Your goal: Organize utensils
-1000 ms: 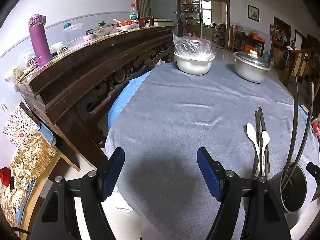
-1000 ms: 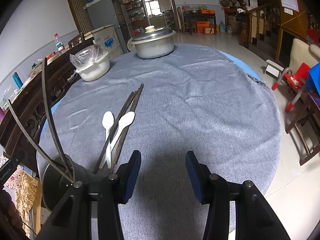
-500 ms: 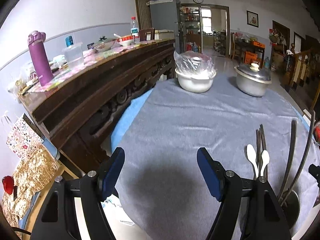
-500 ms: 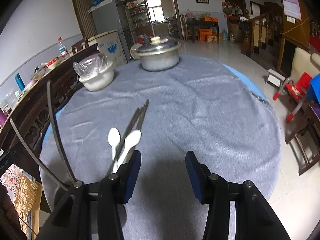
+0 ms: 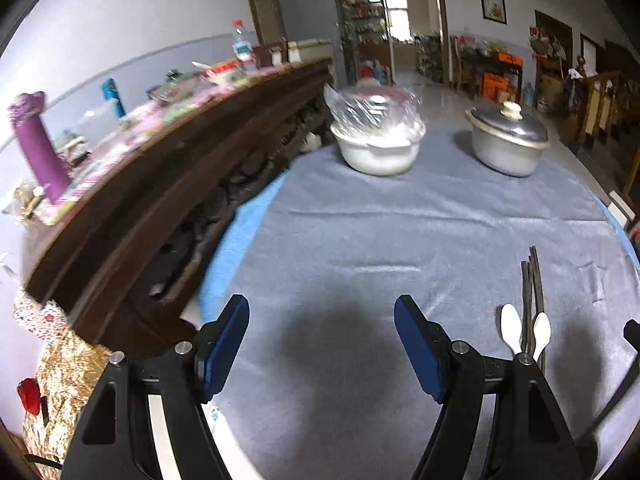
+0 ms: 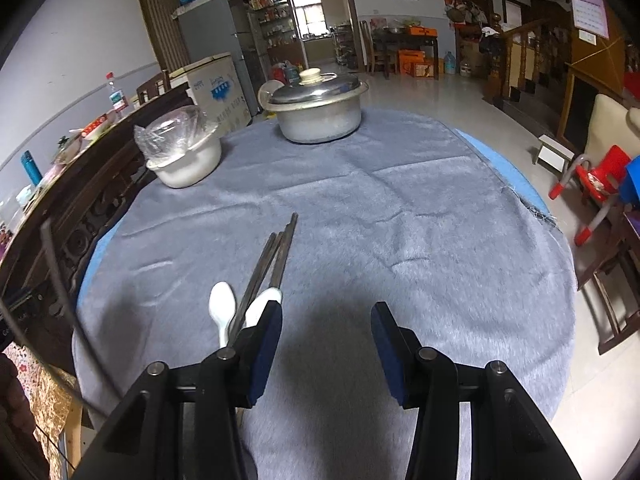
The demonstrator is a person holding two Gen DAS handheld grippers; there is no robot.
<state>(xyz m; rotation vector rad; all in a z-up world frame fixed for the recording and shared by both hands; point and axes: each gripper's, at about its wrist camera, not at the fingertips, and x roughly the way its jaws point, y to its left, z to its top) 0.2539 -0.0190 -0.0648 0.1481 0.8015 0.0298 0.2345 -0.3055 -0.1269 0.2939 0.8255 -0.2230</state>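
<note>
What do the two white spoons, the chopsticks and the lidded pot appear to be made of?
White spoons: glossy uniform white, likely ceramic or melamine; the look leaves it open. Chopsticks: dark brown, matte, probably wood or bamboo. Lidded pot: dull silver-grey with soft sheen, seemingly aluminium, with a cream knob that may be plastic.

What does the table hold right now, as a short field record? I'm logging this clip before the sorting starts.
surface: round table under a grey cloth
utensils: two white spoons beside dark chopsticks, lying flat
far side: white bowl covered in plastic; lidded metal pot
left claw: open, empty
right claw: open, empty, just right of the utensils
</note>
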